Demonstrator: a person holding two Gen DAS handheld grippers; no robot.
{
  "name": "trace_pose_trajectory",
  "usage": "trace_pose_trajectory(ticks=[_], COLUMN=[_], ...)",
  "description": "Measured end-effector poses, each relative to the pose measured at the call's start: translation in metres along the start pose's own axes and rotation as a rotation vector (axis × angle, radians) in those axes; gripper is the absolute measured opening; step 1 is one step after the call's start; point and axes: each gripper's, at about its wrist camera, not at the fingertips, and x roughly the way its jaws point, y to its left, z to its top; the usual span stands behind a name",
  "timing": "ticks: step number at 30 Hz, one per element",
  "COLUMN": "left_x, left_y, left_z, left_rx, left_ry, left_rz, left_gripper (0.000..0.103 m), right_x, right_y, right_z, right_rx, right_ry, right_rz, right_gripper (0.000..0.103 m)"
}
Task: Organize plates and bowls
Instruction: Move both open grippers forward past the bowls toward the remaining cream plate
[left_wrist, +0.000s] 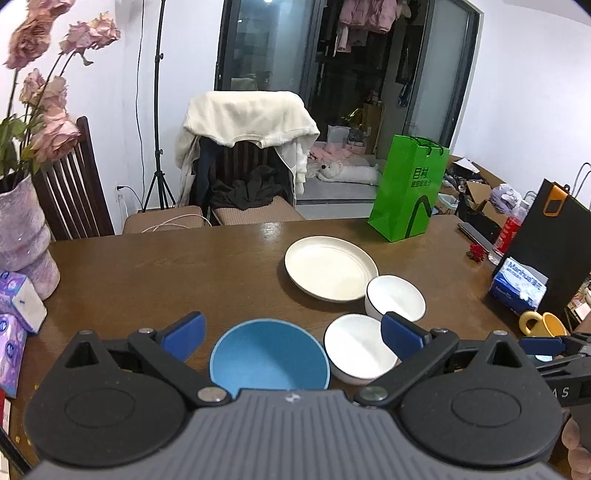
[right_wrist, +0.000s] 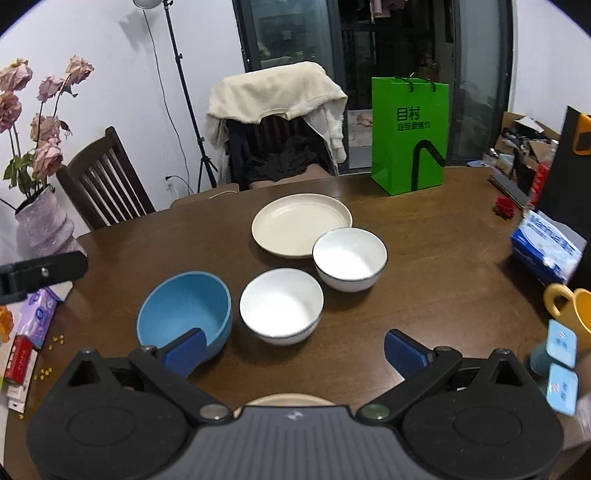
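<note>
Left claw (left_wrist: 293, 338) wide open, holding nothing, hovering over the blue bowl (left_wrist: 269, 356), which sits on the counter (left_wrist: 166, 266) between its fingers; near white bowl (left_wrist: 360, 349) just right of it, partly behind the right finger (left_wrist: 402, 334). Right claw (right_wrist: 293, 350) also wide open and empty, its left finger (right_wrist: 184, 350) in front of the blue bowl's rim, near white bowl ahead between the fingers, far white bowl (right_wrist: 349, 258) beyond it overlapping the cream plate (right_wrist: 295, 223). A second cream plate edge (right_wrist: 288, 400) peeks under the right claw body; green bag (right_wrist: 408, 136) at the far counter edge, yellow mug (right_wrist: 570, 308) at right.
</note>
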Motion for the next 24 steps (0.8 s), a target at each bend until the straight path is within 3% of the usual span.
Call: trace_pose_trajectory(ticks=[24], left_x=[0.111], left_y=[-0.02], left_z=[0.075], left_rx=[-0.002], left_ry=[0.028], left_rz=[0.033], left_gripper=[0.103], right_x=[0.092], right_y=[-0.055], right_z=[0.1], right_rx=[0.011], right_ry=[-0.001], right_rz=[0.017], right_gripper=[0.103])
